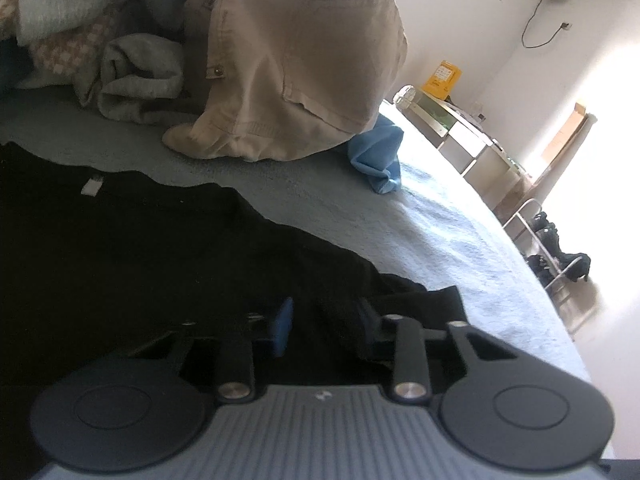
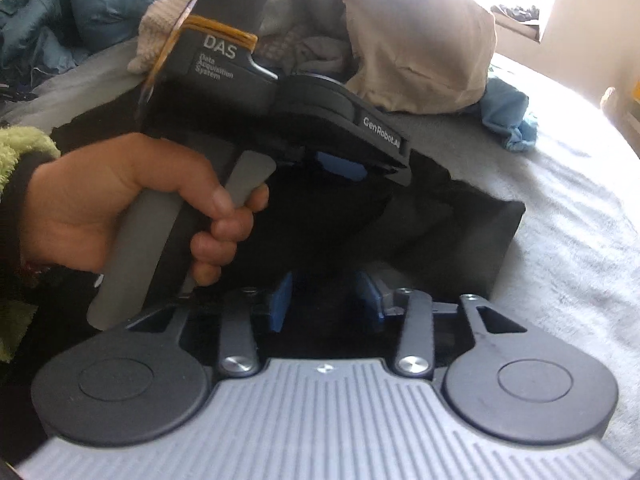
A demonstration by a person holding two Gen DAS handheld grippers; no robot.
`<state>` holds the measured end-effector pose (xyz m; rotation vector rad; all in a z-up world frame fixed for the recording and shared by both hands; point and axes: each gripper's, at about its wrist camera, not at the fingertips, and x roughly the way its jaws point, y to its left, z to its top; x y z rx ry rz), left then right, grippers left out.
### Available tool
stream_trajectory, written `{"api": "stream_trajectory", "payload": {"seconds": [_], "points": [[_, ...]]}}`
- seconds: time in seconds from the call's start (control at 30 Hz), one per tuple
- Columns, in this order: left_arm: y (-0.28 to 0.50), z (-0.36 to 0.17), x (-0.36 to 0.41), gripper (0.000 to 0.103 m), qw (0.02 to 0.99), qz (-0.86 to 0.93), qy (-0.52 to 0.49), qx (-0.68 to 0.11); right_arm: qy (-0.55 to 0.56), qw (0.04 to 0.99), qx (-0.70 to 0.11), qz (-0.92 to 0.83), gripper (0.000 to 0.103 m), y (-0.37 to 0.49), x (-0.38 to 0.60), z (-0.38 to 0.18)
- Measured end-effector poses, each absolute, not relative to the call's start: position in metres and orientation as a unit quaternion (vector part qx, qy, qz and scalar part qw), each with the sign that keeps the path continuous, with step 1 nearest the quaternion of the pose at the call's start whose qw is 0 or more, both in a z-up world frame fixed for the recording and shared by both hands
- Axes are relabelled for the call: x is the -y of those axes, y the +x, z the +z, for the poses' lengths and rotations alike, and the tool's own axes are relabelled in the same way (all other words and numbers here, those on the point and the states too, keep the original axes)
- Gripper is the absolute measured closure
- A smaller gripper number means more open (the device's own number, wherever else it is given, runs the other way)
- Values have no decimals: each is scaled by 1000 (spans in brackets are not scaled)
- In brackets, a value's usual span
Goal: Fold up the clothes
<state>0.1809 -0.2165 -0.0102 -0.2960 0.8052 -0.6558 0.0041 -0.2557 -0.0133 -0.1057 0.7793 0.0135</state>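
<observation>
One black garment (image 1: 160,248) lies spread on the grey-blue bedspread (image 1: 460,232), its fabric rumpled and one sleeve end reaching toward the bed's open side; no finished fold is visible, so folding appears to be at its start. Unfolded items sit heaped behind it: beige trousers (image 1: 296,72), a grey knitted piece (image 1: 136,76) and a light blue cloth (image 1: 378,156). The left gripper (image 1: 326,326) sits low over the black fabric, its blue-padded jaws narrowly parted with dark cloth bunched between them; whether the pads actually press it cannot be told. The right gripper (image 2: 326,300), just beside it over the same garment, has jaws partly spread with black fabric below, nothing pinched. In the right wrist view, a hand (image 2: 120,204) in a green fleece sleeve grips the left tool's grey handle. Open room: bare bedspread extends to the right of the garment as far as the bed's edge; the clothing heap closes off the far side.
</observation>
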Motion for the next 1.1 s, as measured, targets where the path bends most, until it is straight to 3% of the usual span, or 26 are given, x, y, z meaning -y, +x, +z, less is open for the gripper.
{"api": "stream_trajectory", "payload": {"seconds": [0.13,0.17,0.3,0.37,1.1], "points": [[187,-16,214,95,854,-311,-154,-388,-37,925,-377,6,66,4,258,-17],[188,-18,212,100,852,-311,-161,-389,-36,926,-376,3,72,4,259,-17],[190,-20,207,102,852,-307,-174,-387,-46,928,-371,-3,92,0,256,-16],[189,-19,207,102,856,-305,-172,-382,-57,930,-363,-7,94,-3,253,-14],[183,7,183,102,871,-304,-174,-346,-100,943,-317,-13,96,-13,235,12]]}}
